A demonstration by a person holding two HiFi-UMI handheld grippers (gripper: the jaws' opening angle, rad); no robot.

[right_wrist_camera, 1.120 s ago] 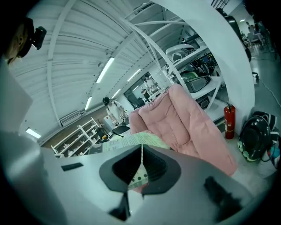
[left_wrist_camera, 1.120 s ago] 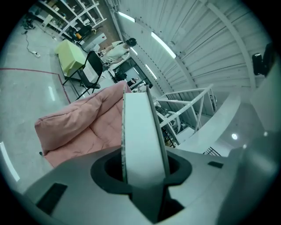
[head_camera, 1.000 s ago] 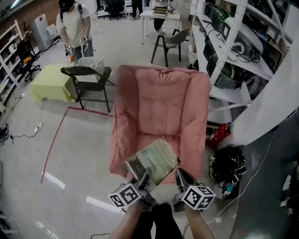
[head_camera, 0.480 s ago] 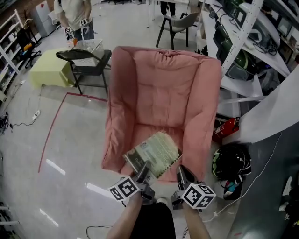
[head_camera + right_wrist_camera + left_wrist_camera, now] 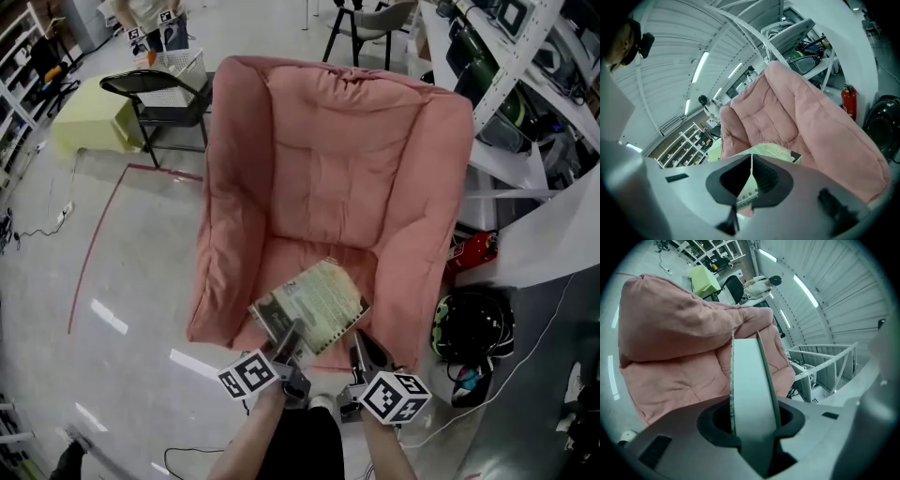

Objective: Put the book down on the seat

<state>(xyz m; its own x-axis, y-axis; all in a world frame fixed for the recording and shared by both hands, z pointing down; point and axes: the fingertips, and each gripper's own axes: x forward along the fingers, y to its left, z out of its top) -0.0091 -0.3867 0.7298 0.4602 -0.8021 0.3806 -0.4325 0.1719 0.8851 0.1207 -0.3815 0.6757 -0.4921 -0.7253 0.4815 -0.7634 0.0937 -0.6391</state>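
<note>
The book (image 5: 311, 305) has moved forward, seemingly lower, over the seat (image 5: 302, 255).

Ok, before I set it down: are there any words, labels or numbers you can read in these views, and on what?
No text can be read in any view.
Book cover: lines of print, too small and blurred to read.
Marker cubes on the left gripper and right gripper: black-and-white square patterns, no letters or digits.
Fire extinguisher: any label is too small to read.
</note>
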